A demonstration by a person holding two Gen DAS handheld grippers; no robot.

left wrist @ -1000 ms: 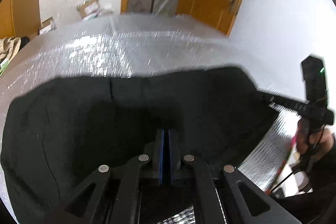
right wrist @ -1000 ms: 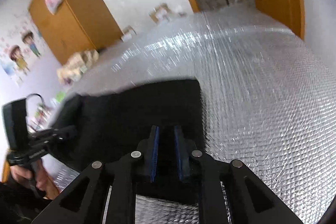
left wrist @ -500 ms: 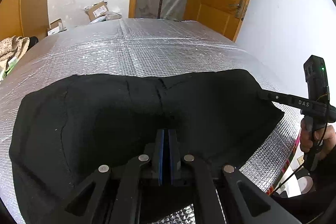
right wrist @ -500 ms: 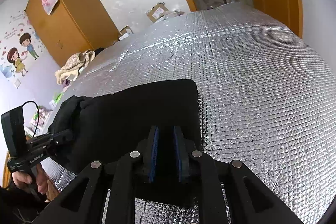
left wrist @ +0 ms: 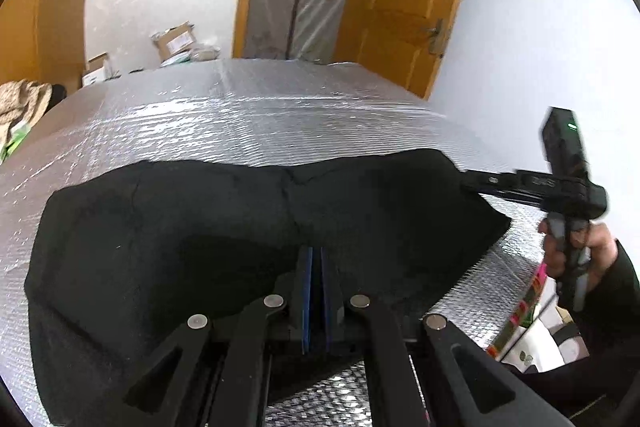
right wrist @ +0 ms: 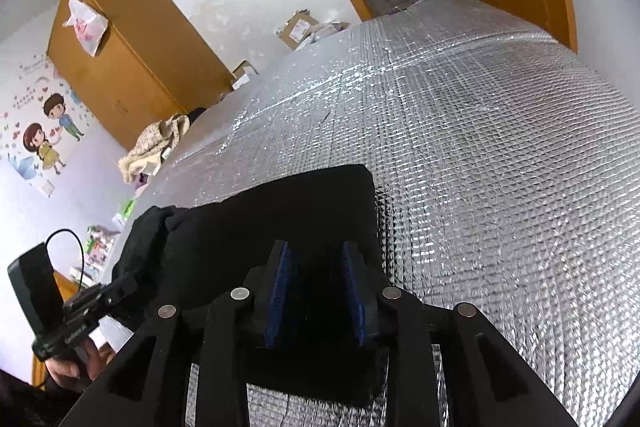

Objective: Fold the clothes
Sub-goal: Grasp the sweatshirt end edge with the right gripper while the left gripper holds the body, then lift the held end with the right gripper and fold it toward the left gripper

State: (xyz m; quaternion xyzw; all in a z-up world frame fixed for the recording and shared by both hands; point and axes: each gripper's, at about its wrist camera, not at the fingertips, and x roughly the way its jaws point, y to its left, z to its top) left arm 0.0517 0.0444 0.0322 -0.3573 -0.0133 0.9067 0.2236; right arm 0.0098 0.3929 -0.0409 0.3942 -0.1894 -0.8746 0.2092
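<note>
One big black cloth (left wrist: 168,227) lies on one shiny silver foil-covered table (right wrist: 500,131). There are two black grippers, left (left wrist: 315,259) and right (right wrist: 316,267). Two brown cardboard boxes (left wrist: 176,41) sit behind.

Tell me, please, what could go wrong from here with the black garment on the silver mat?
1. The right gripper jaws are opening with the black garment between them while the left gripper is shut on it; a one-sided pull could skew the fold.
2. The garment's near edge lies close to the silver mat's front edge and might slide off.
</note>
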